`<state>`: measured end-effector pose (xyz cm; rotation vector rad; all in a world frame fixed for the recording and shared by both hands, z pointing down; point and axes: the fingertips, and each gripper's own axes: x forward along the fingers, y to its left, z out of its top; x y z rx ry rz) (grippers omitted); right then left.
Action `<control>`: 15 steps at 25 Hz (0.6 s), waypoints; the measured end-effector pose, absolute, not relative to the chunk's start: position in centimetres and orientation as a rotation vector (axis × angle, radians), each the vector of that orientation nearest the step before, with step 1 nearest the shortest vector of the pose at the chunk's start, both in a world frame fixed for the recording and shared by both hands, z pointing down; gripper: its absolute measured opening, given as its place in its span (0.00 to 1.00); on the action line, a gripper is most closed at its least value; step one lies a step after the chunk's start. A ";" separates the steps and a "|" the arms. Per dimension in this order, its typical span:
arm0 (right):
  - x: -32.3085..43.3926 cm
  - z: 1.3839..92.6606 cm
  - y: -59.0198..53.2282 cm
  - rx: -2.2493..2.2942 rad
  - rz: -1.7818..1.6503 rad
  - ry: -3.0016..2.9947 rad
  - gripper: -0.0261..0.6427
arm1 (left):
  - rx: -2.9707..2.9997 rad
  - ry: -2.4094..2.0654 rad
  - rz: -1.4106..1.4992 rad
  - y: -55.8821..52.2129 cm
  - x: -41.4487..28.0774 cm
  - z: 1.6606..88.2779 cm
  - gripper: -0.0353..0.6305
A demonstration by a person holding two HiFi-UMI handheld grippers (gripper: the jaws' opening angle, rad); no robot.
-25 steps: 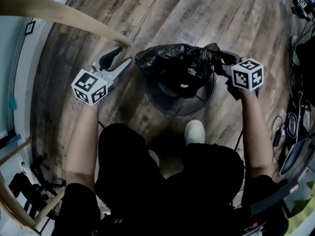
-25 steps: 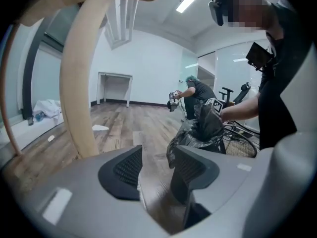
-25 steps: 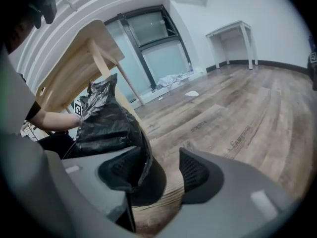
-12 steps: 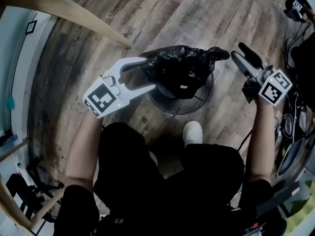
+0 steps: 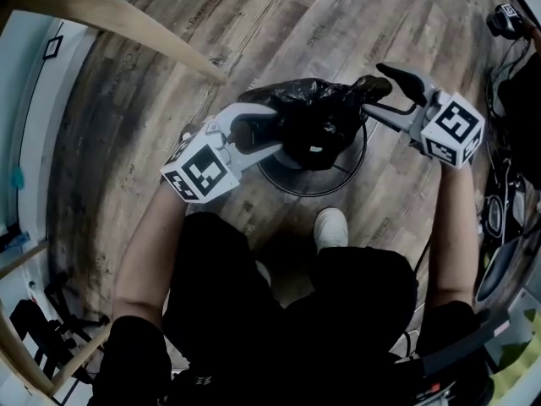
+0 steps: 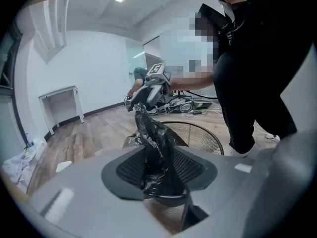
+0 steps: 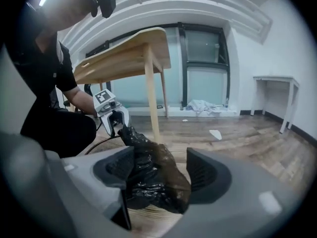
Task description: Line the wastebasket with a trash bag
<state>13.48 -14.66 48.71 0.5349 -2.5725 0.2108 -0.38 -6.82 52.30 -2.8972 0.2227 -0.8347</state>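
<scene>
Head view, nearest first.

- Person: dark-clad knees, with one white shoe [image 5: 331, 225] flat on the wood-plank floor [image 5: 338, 24].
- Left claw [image 5: 275, 128]: white body with a marker cube [image 5: 200, 172] at the rear. It reaches in from the picture's left, and its jaws are closing. In the left gripper view a bunched strip of the black trash bag [image 6: 156, 148] stands between the ribbed pads and is pinched there.
- Right claw [image 5: 378, 89]: its own marker cube [image 5: 452, 128] is at the rear. It reaches in from the picture's right, and its jaws are opening. In the right gripper view a crumpled wad of the bag fills the gap and touches both pads.
- Trash bag: black film, gathered rather than spread. It is drawn into a rope running from one claw to the other. Its bulk sits over the far half of the wastebasket's mouth, and the near rim is bare.
- Wastebasket [image 5: 313, 194]: round, black wire mesh, upright on the floor. It stands between the two claws, just beyond the shoe.
- Table [image 7: 129, 51]: pale wood with slender legs, standing past the wastebasket on the left claw's side.
- Cables [image 5: 507, 184]: a dark tangle on the floor at the picture's right edge.
- Side table [image 7: 275, 81]: white and narrow, against the far wall.
</scene>
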 end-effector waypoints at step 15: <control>11.5 50.7 -13.1 0.268 0.259 -2.538 0.50 | -2.917 0.255 -0.770 -6.6 -1.6 51.0 0.12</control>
